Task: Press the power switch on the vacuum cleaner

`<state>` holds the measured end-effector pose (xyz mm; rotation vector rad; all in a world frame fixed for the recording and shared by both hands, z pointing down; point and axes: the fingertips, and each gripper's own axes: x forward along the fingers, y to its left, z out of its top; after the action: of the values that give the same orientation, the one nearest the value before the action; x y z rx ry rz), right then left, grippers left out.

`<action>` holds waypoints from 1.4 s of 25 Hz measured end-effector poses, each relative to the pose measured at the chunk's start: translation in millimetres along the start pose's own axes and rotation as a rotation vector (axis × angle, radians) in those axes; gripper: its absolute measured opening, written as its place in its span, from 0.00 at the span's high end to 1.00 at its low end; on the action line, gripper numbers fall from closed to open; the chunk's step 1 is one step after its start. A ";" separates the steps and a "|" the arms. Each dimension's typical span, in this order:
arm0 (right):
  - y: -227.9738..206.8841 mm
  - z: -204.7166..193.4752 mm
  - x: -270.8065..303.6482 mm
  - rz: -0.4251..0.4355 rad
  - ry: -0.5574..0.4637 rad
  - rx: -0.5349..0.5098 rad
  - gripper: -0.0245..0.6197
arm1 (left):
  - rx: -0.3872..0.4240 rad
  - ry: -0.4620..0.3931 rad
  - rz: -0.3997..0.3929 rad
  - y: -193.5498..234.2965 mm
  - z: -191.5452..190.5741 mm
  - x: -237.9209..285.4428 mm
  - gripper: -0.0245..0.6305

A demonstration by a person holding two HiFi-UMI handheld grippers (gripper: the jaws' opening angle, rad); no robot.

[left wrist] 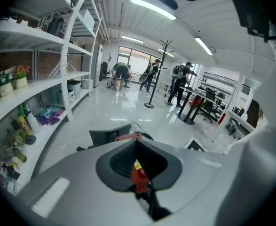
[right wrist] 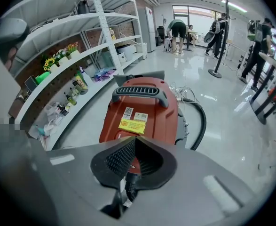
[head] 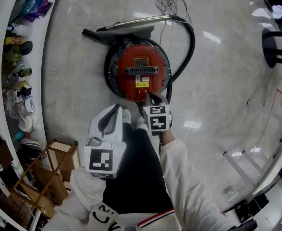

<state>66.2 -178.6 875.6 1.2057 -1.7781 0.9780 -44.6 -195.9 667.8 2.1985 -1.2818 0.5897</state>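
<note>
A red canister vacuum cleaner (head: 138,71) lies on the pale glossy floor, its black carry handle (right wrist: 140,92) on top and a yellow label (right wrist: 132,125) on the near slope. My right gripper (head: 147,97) is shut, its tips at the near end of the vacuum cleaner (right wrist: 142,109); that spot is hidden under the right gripper (right wrist: 134,139). My left gripper (head: 119,109) hangs shut just left of it, over the person's shoes. Through the left gripper (left wrist: 137,141) a round red button (left wrist: 140,173) on the vacuum's near end shows.
The black hose (head: 191,42) loops round the vacuum's right side to a metal wand (head: 131,23) on the far side. A loose cord (head: 167,1) lies beyond. Curved white shelves (head: 32,81) with bottles run along the left. A wooden rack (head: 44,177) stands near left.
</note>
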 end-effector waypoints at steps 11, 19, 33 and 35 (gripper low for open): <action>3.7 32.0 -59.4 0.007 -0.064 0.030 0.96 | 0.053 -0.038 0.005 1.5 27.3 -20.9 0.96; 0.3 62.3 -131.9 -0.010 -0.142 0.041 0.96 | 0.097 -0.073 0.009 -0.1 59.0 -43.7 0.96; -4.6 112.4 -250.8 -0.040 -0.304 0.098 0.96 | 0.123 -0.119 -0.007 -24.7 109.0 -83.0 0.96; -5.0 116.5 -264.1 -0.041 -0.314 0.093 0.96 | 0.130 -0.126 -0.009 -27.7 116.7 -88.5 0.96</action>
<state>121.0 -187.3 592.3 1.5164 -1.9558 0.8939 -48.1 -200.0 518.8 2.3799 -1.3301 0.5526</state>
